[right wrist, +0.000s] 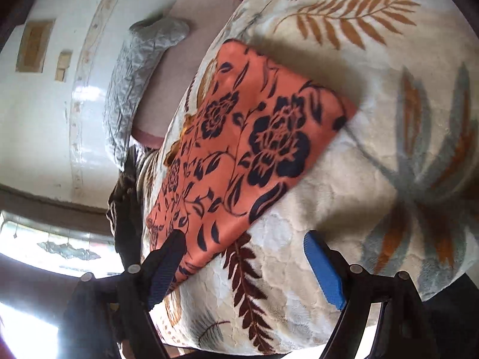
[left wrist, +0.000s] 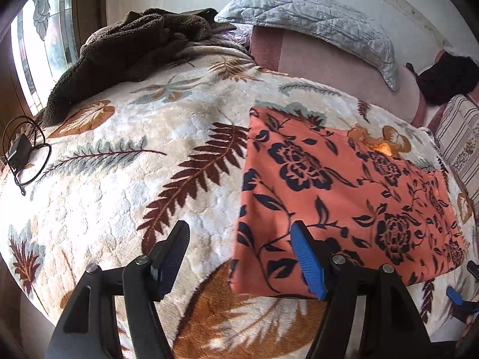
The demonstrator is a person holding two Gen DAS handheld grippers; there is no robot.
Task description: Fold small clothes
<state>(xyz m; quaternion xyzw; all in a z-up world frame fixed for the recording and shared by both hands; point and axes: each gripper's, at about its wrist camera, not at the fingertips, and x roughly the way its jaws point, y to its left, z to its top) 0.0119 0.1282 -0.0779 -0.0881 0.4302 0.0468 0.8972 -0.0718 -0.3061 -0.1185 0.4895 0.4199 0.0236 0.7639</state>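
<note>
An orange cloth with a dark blue flower print [left wrist: 338, 197] lies flat as a folded rectangle on the leaf-patterned fleece blanket [left wrist: 134, 179]. My left gripper [left wrist: 239, 233] hovers open over the cloth's near left edge. Its blue pad [left wrist: 308, 266] is above the fabric and its black pad [left wrist: 173, 254] above bare blanket. In the right wrist view the same cloth [right wrist: 245, 143] stretches away, and my right gripper [right wrist: 244, 239] stands open over its near corner with nothing pinched. The right gripper's blue pad [left wrist: 455, 296] also peeks in at the left wrist view's far right edge.
A brown fleece garment [left wrist: 134, 39] is heaped at the bed's back left. A grey quilted pillow [left wrist: 314, 21] leans on the pink headboard by the wall, with a black item [left wrist: 449, 74] and a striped cushion [left wrist: 461, 146] beside it. A black charger with cable [left wrist: 21, 152] lies at the left edge.
</note>
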